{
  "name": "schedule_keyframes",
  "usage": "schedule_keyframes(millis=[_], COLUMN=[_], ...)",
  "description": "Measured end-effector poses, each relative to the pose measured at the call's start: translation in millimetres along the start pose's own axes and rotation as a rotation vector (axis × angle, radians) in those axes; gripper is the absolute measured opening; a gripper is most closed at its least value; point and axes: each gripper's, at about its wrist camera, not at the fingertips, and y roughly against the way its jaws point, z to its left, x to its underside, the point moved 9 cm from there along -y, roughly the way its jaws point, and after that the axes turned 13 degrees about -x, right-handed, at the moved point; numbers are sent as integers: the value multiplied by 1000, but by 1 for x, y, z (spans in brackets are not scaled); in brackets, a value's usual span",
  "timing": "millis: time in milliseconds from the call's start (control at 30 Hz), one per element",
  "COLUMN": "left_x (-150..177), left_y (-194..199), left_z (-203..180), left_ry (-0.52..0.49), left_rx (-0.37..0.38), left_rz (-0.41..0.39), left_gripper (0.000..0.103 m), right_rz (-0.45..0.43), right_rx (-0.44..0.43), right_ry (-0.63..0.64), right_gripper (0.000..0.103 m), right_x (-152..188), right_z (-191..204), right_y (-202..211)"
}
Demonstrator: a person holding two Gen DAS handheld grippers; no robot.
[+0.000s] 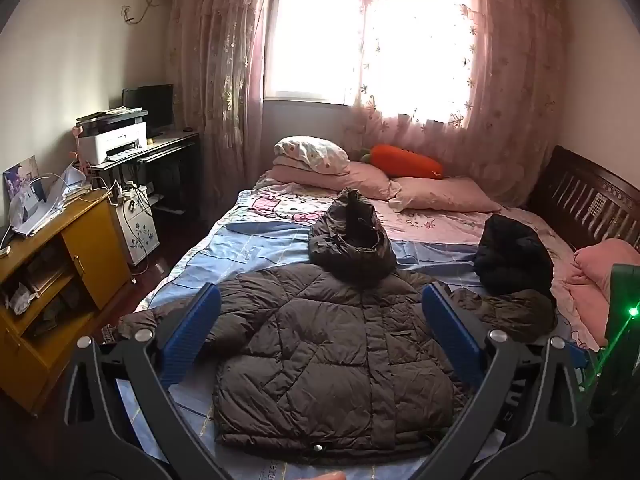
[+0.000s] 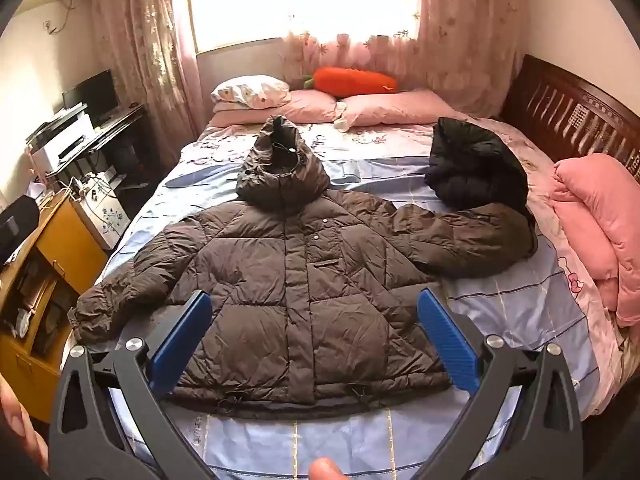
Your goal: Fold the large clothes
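A dark brown hooded puffer jacket point(image 1: 328, 356) point(image 2: 304, 280) lies flat, front up, on the bed, hood toward the pillows and both sleeves spread out. My left gripper point(image 1: 320, 316) is open and empty, held above the jacket's chest. My right gripper point(image 2: 314, 316) is open and empty, held above the jacket's lower body near the hem. Neither touches the fabric.
A black jacket point(image 2: 476, 168) lies bunched by the brown jacket's right sleeve. Pink pillows point(image 2: 392, 108), an orange carrot cushion point(image 2: 352, 80) and a pink quilt point(image 2: 596, 220) sit around the bed's edges. A yellow cabinet point(image 1: 52, 280) stands left of the bed point(image 2: 520, 304).
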Motion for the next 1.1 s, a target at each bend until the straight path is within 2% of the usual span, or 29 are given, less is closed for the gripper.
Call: schedule_keyframes(millis=[33, 100, 133, 867, 1100], left_x=[-1, 0, -1, -2, 5], left_y=[-2, 6, 5, 18, 9], left_z=[4, 3, 2, 2, 2], left_ry=[29, 29, 25, 1, 0], left_rx=[25, 28, 28, 31, 30], left_rz=[15, 12, 17, 25, 30], left_gripper=[101, 101, 101, 101, 101], right_rz=[5, 14, -14, 11, 10], right_rx=[-2, 2, -6, -28, -27], right_ry=[-5, -16, 15, 35, 35], right_gripper=[102, 102, 102, 102, 102], right_x=[1, 1, -1, 7, 8], right_z=[1, 2, 6, 17, 18], right_y=[-1, -2, 1, 3, 3])
